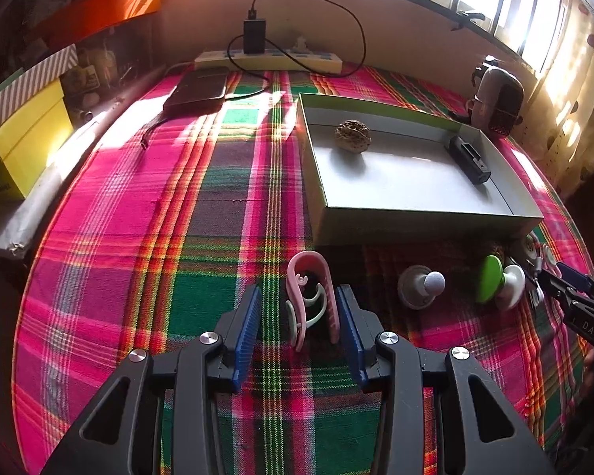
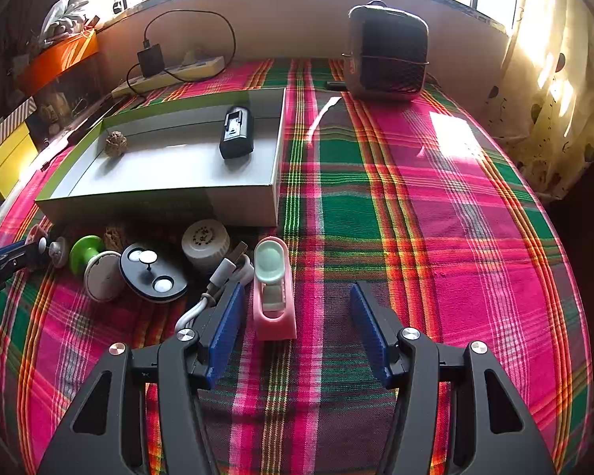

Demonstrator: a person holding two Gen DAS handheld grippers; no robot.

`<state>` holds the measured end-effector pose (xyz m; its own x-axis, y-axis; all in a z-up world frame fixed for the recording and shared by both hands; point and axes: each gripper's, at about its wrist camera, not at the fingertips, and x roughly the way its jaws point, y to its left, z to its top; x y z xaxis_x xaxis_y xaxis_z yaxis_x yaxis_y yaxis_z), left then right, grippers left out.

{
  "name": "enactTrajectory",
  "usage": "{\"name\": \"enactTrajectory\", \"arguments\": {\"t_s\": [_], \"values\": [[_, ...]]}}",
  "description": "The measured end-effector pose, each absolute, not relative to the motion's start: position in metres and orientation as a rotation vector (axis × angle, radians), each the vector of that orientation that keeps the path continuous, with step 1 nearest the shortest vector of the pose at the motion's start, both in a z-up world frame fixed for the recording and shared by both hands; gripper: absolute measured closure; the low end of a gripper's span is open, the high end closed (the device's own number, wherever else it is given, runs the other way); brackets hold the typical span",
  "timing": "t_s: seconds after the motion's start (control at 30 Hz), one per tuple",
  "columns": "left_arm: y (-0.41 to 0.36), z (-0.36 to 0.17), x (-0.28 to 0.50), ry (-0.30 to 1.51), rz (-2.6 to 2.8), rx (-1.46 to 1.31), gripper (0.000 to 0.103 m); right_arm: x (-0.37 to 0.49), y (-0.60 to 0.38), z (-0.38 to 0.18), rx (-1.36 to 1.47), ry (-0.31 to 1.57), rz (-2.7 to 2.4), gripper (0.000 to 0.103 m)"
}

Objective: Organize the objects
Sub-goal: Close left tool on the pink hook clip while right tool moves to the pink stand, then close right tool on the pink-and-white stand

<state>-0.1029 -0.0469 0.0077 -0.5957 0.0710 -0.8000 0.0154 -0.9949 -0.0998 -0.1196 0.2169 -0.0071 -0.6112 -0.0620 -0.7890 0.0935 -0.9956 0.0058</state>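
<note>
1. Two tools hang over a tabletop under a pink-and-green plaid cloth [image 1: 202,213]. The left tool [image 1: 299,308] stands released around a pink curled plastic clip [image 1: 311,297]; its right pad looks to touch the clip, the left pad apart, likely set for a pickup.
2. The right tool [image 2: 297,328] is spread wide and holds nothing; a pink-and-mint plastic holder [image 2: 274,297] stands just beside its left pad, off-centre.
3. The grey open cardboard box [image 1: 427,221] sits at 1 o'clock from the left tool, already holding a brown walnut [image 1: 352,135] and a black rectangular device [image 1: 469,158], so it probably serves as the collecting place.
4. Only the right wrist view shows the black round disc with white buttons [image 2: 153,273], the white cable [image 2: 217,281] and the white jar lid [image 2: 205,239]; the left shows the clip clearly.
</note>
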Motion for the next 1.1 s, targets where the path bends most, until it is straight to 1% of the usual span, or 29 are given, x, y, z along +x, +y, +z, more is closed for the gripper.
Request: {"name": "enactTrajectory", "arguments": {"t_s": [0.23, 0.4, 0.57, 0.87, 0.97, 1.03, 1.1], "values": [[-0.048, 0.006, -0.105, -0.108, 2.796, -1.381, 0.066, -0.122, 0.22, -0.007, 1.348, 0.044, -2.754, 0.047], [-0.05, 0.006, -0.105, -0.119, 2.806, -1.371, 0.066, -0.122, 0.22, -0.007, 1.349, 0.049, -2.756, 0.047], [-0.05, 0.006, -0.105, -0.114, 2.806, -1.367, 0.069, -0.123, 0.219, -0.007, 1.35, 0.051, -2.76, 0.047], [-0.055, 0.005, -0.105, -0.111, 2.82, -1.368, 0.08, -0.122, 0.22, -0.007, 1.35, 0.05, -2.761, 0.047], [-0.057, 0.005, -0.105, -0.121, 2.817, -1.367, 0.082, -0.122, 0.221, -0.006, 1.35, 0.045, -2.769, 0.051], [-0.057, 0.005, -0.105, -0.12, 2.818, -1.366, 0.082, -0.122, 0.223, -0.006, 1.351, 0.034, -2.779, 0.058], [-0.057, 0.005, -0.105, -0.12, 2.818, -1.366, 0.082, -0.121, 0.225, -0.005, 1.352, 0.023, -2.788, 0.061]]}}
